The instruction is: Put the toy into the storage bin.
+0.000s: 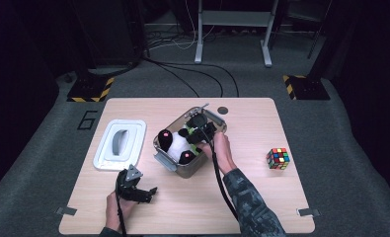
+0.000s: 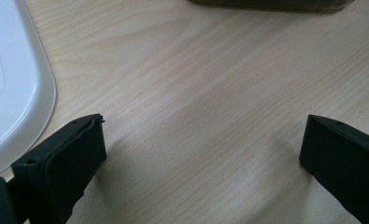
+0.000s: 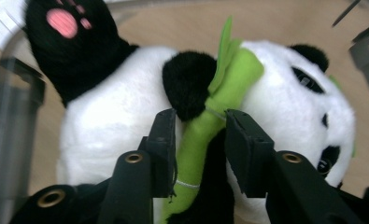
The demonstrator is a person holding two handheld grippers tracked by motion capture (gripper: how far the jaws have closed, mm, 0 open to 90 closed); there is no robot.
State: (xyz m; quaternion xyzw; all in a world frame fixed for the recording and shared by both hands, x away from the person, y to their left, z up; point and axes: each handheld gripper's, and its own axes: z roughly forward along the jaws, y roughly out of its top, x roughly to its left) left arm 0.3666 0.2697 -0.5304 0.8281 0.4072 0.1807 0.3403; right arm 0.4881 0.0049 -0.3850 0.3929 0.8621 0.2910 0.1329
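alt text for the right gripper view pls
A claw closes its two black jaws around the green bamboo stalk hugged by a plush panda lying in a clear bin. One black paw with pink pads points to the upper left.

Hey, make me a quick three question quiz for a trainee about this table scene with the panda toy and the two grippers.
1. True or false: the plush panda lies inside the clear container.
2. What do the right gripper fingers close around? A) green bamboo stalk B) Rubik's cube C) white lid
3. Which thing lies alone near the table's right edge?

Key: 1 true. 2 A, the green bamboo stalk. 3 the Rubik's cube.
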